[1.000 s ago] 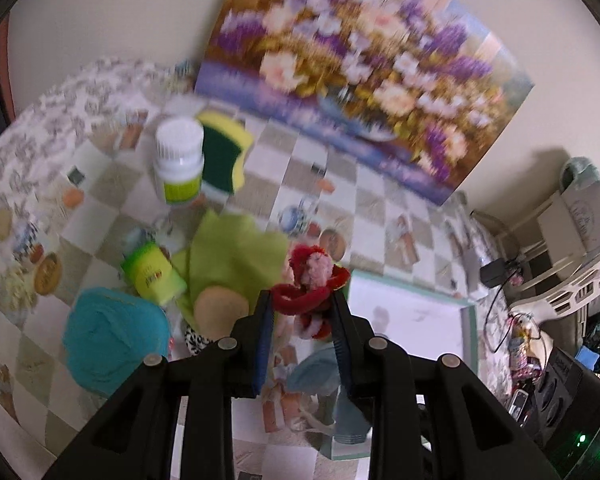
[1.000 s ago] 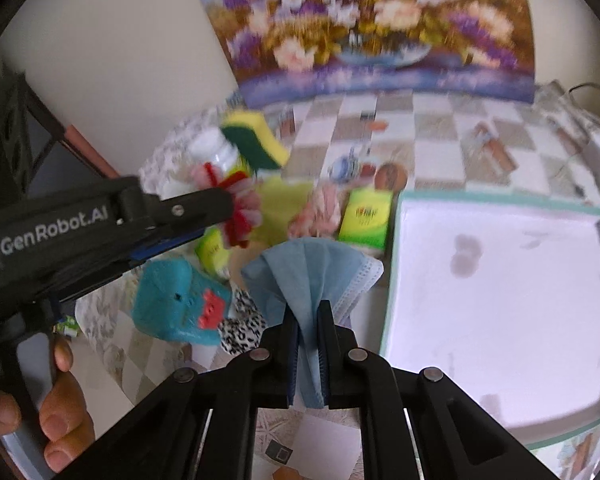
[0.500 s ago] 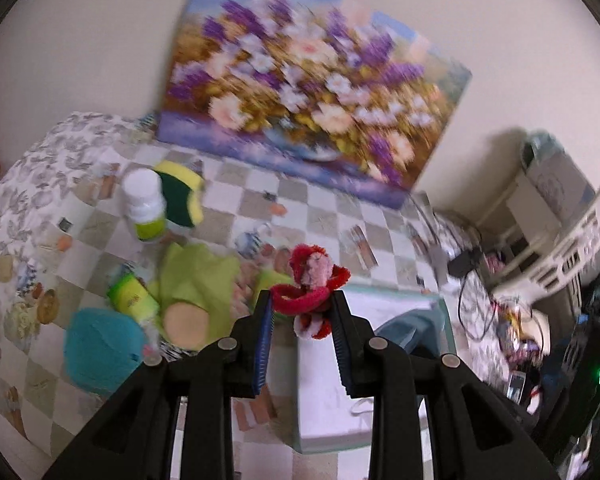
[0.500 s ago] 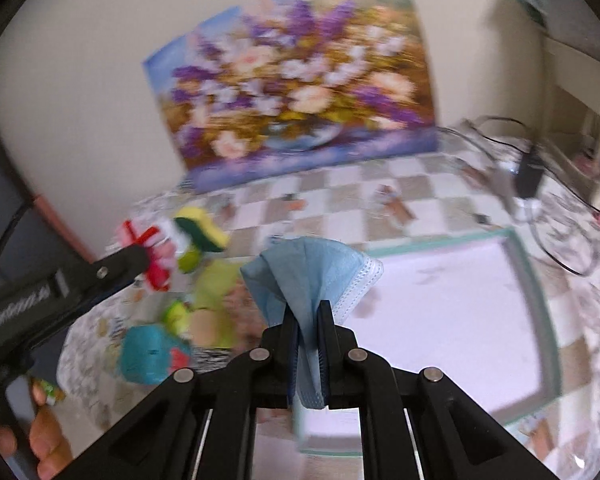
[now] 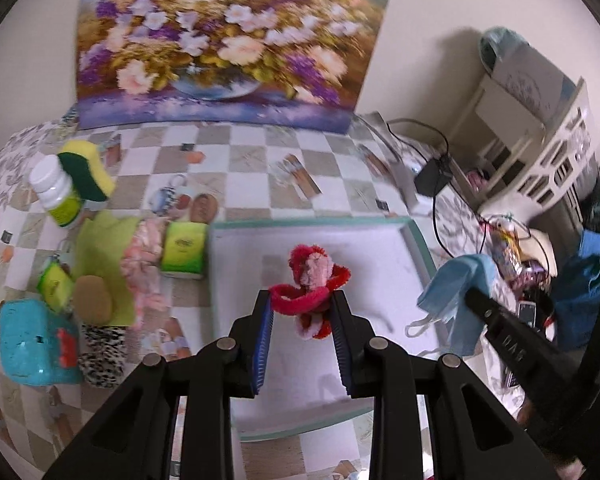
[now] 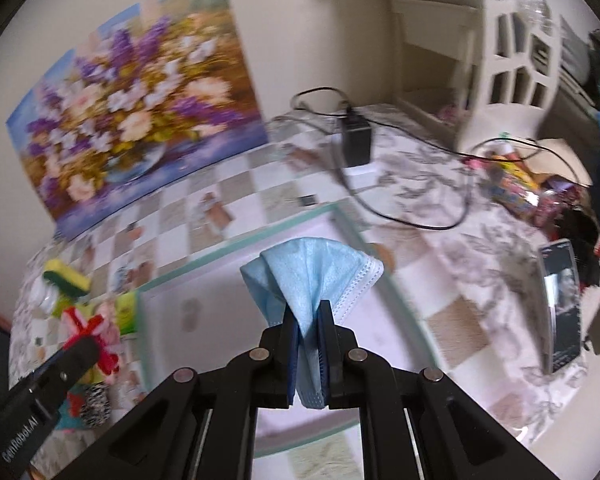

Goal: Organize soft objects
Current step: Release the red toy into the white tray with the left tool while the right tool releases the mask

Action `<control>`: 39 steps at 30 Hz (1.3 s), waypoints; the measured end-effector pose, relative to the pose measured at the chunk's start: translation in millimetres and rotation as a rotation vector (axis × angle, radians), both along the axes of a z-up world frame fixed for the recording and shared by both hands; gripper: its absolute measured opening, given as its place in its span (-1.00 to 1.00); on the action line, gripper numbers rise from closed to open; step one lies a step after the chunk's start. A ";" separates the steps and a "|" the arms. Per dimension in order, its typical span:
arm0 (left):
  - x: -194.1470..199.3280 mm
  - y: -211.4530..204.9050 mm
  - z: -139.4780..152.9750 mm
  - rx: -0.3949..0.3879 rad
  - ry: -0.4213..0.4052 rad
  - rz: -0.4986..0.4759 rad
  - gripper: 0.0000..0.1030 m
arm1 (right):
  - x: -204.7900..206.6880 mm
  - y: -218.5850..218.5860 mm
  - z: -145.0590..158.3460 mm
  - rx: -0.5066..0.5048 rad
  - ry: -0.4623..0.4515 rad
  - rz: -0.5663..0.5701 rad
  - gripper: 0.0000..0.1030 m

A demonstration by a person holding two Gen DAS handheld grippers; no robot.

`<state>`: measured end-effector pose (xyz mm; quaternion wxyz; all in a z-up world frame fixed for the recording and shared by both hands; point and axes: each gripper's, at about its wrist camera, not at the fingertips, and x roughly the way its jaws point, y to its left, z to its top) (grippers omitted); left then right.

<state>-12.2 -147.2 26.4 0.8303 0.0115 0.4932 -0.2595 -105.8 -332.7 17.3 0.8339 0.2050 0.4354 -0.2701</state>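
The left gripper point(image 5: 302, 308) was clamped on a red-and-pink fuzzy toy point(image 5: 313, 280), held above the white tray point(image 5: 416, 236), whose teal rim lay open on all sides with bare floor beneath; the right gripper point(image 6: 309, 320) was pinched tight on a folded blue face mask point(image 6: 312, 268), hanging over the tray's 3 o'clock edge in the left wrist view.

At 9 o'clock of the tray a green tissue pack point(image 5: 183, 250) sat just beside the rim, with a pink ruffled cloth point(image 5: 144, 264) against it; farther out lay a lime cloth point(image 5: 100, 248), a tan round sponge point(image 5: 93, 300), a leopard-print piece point(image 5: 102, 350) and a teal plush point(image 5: 34, 348); a white bottle point(image 5: 56, 192) and a yellow-green sponge point(image 5: 86, 174) stood at 10 o'clock. A black adapter point(image 5: 434, 176) and its cable crowded the 1 o'clock corner.

A second earlier both grippers had hovered over the clutter left of the tray; both had since swung over the tray with their loads.
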 end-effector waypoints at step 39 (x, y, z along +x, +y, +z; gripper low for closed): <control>36.3 -3.8 -72.0 0.135 0.101 0.122 0.83 | 27.9 1.9 -65.5 0.027 0.248 0.073 0.76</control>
